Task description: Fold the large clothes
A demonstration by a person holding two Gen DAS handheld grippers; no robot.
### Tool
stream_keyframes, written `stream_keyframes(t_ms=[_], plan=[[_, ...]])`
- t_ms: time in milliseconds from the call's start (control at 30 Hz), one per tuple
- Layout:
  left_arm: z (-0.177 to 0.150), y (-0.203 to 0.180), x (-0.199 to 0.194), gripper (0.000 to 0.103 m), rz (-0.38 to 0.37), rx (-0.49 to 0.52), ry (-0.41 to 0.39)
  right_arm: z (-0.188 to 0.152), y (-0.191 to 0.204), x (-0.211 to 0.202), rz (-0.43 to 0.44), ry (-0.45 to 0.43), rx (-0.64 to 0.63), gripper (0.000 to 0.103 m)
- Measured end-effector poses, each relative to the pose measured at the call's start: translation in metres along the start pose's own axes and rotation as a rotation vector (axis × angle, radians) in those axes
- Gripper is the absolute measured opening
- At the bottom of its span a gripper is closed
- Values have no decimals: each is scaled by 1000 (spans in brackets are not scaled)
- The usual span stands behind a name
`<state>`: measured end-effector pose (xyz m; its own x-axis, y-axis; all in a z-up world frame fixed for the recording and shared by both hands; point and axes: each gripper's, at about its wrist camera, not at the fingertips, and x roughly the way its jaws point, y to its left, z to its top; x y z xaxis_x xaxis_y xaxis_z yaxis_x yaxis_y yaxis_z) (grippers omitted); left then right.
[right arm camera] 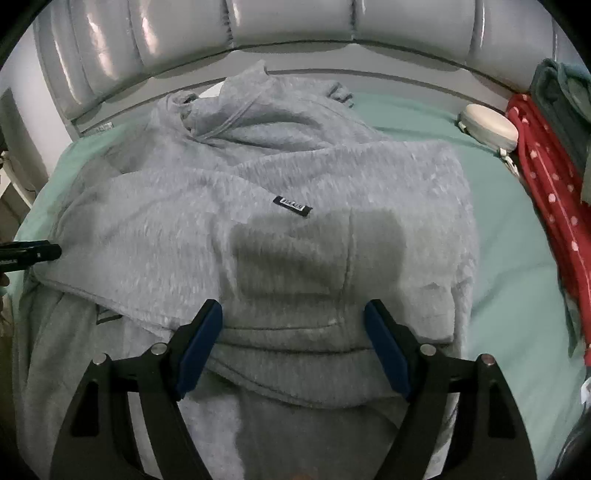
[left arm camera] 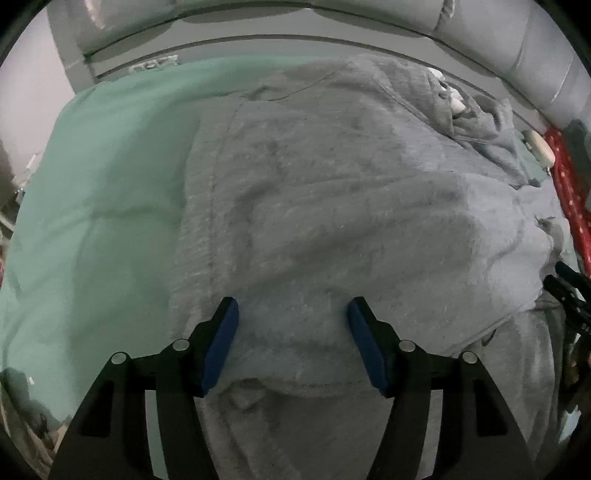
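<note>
Blue-padded fingers of the left gripper (left arm camera: 293, 308) and the right gripper (right arm camera: 293, 310) stand apart with nothing clamped, both poised over a fuzzy grey hoodie (right arm camera: 280, 192). That hoodie lies partly folded on a mint-green sheet (right arm camera: 517, 251), its hood toward the padded grey headboard (right arm camera: 288, 22). Beside the hoodie, at the sheet's edge, lie a red polka-dot cloth (right arm camera: 546, 177) and a white case (right arm camera: 487, 125).

Both wrist views are dim and greyish, with soft, even indoor light. A dark shadow falls on the grey hoodie (right arm camera: 280, 206) just ahead of the right gripper (right arm camera: 293, 339). Pale glare streaks the padded headboard (right arm camera: 288, 22) far ahead. Fisheye bending curves the edges into black corners. Fabric texture looks slightly smeared and grainy.
</note>
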<state>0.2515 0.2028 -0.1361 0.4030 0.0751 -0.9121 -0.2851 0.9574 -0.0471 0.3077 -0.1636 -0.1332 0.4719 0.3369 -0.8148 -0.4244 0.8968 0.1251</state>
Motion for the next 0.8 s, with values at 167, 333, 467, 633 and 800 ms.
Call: stream_keyframes(t_ms=[167,333,467,633,800], plan=[[-10,8,-8,66,-17,5,19,6,-15,-19,-20,-66,85,79],[-11,46,-27,66,-25,-102,-6,7,-54,-37,-67,-104,222,79],[-7,78,-31,66,-120,-267,-61,-4,-71,-39,-79,-81,299,79],[13,67,-11,66,-145,-234,-108,-6,-62,-46,-82,-102,288,79],[31,37,2,66,28,-23,-97,-8,-50,-46,-97,-120,223,79]])
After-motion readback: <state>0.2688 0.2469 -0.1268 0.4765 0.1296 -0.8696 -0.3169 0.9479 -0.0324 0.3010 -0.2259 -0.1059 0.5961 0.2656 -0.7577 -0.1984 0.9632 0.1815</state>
